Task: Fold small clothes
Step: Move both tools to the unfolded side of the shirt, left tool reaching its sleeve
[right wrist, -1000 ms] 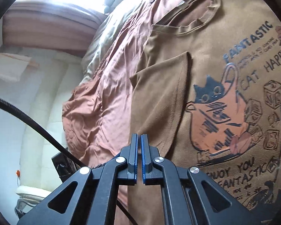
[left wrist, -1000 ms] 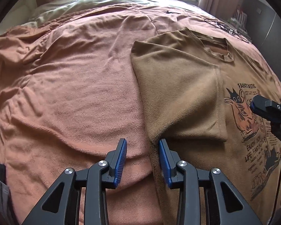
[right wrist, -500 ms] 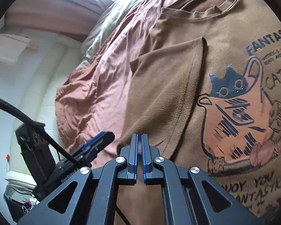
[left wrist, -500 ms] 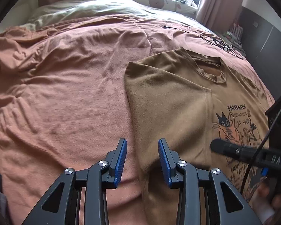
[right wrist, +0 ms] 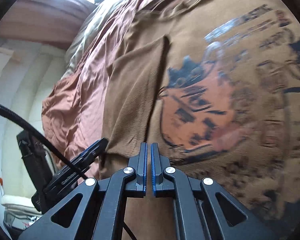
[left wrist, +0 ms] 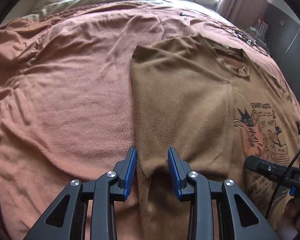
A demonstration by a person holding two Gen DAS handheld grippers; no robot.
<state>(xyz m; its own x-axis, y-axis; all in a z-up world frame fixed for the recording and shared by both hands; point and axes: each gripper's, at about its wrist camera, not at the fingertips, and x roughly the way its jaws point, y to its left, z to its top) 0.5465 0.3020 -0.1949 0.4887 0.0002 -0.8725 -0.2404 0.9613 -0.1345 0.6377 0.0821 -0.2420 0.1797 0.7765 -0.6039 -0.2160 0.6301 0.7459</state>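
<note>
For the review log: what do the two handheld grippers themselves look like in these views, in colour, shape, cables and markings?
Both match: the left gripper and right gripper have black angular linkage arms with triangular cut-outs, silver pivot screws and ribbed blue pads. A black braided cable runs past the left gripper's body in the right wrist view. White lettering on both bodies is too small to read.

Both wrist views close above the bed point(left wrist: 70, 100), angled down; shared: the shirt point(left wrist: 190, 110) point(right wrist: 130, 100).
</note>
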